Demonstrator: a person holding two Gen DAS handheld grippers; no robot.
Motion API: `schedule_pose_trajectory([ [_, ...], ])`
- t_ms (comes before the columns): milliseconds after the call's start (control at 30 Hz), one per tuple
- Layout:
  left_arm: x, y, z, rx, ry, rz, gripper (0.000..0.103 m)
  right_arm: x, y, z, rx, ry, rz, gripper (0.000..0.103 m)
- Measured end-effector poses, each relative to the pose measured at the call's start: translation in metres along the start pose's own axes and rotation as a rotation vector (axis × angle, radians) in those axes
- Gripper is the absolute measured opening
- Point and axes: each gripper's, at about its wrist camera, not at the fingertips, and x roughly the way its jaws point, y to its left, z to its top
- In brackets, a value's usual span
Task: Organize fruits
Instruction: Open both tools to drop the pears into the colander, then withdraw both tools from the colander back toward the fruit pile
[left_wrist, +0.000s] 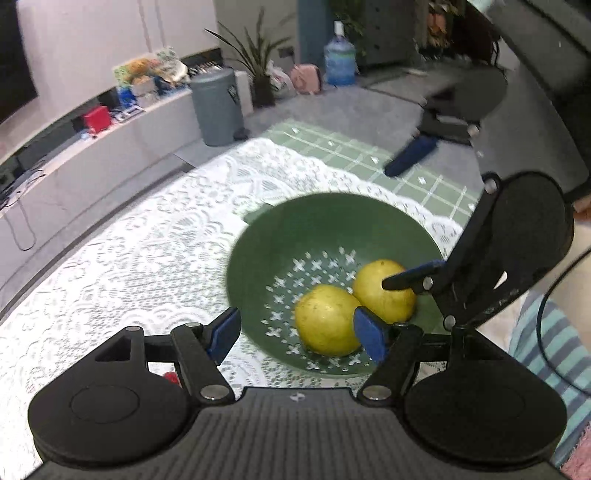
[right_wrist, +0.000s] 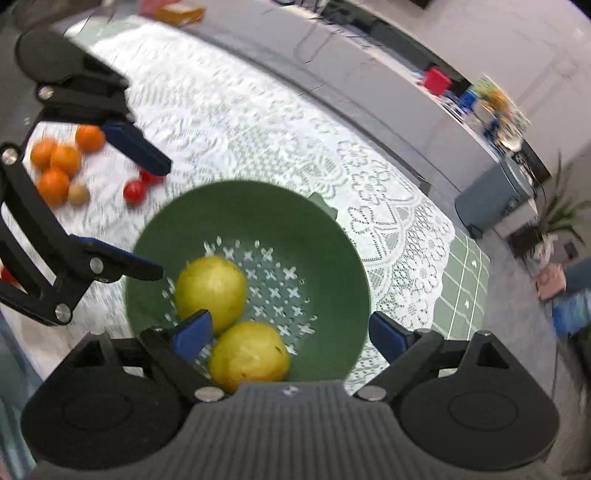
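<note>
Right wrist view: two yellow fruits (right_wrist: 229, 317) sit in green colander (right_wrist: 332, 236); oranges (right_wrist: 59, 162) remain on lace tablecloth (right_wrist: 258, 129). Left gripper (left_wrist: 295, 328) and right gripper (right_wrist: 291, 332) gape wide, holding nothing.

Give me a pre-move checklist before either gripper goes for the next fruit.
1. Left gripper jaws open, nothing held: ok.
2. Right gripper jaws open, nothing held: ok.
3. Two yellow fruits settled inside the green colander: ok.
4. Colander has room for more: ok.
5. Oranges and red fruit waiting on the lace tablecloth: ok.
6. Left gripper's fingers clear of the red fruit: cannot tell, one finger overlaps it in the right wrist view.
</note>
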Motion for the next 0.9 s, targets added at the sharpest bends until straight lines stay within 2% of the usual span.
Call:
schedule_pose_trajectory([
  [133,-0.016,0.009,-0.006,-0.042,-0.037,0.033,0.082,-0.008,0.01,0.0,0.138,-0.032,0.037,0.089],
  [267,-0.034,0.019,-0.016,-0.072,-0.053,0.052,0.082,-0.012,0.032,0.002,0.221,-0.086,0.08,0.089],
  [467,-0.057,0.035,-0.038,-0.132,-0.057,0.072,0.081,-0.01,0.068,0.001,0.349,-0.115,0.146,0.088],
  [600,-0.071,0.044,-0.058,-0.161,-0.049,0.093,0.081,-0.007,0.094,0.001,0.367,-0.118,0.11,0.088],
  [667,-0.079,0.049,-0.068,-0.182,-0.043,0.105,0.081,-0.007,0.102,-0.001,0.405,-0.126,0.118,0.088],
  [800,-0.094,0.059,-0.09,-0.232,-0.03,0.14,0.081,-0.01,0.118,-0.001,0.468,-0.152,0.108,0.097],
  [900,-0.105,0.069,-0.107,-0.291,-0.025,0.173,0.081,-0.012,0.133,0.002,0.492,-0.168,0.081,0.099],
])
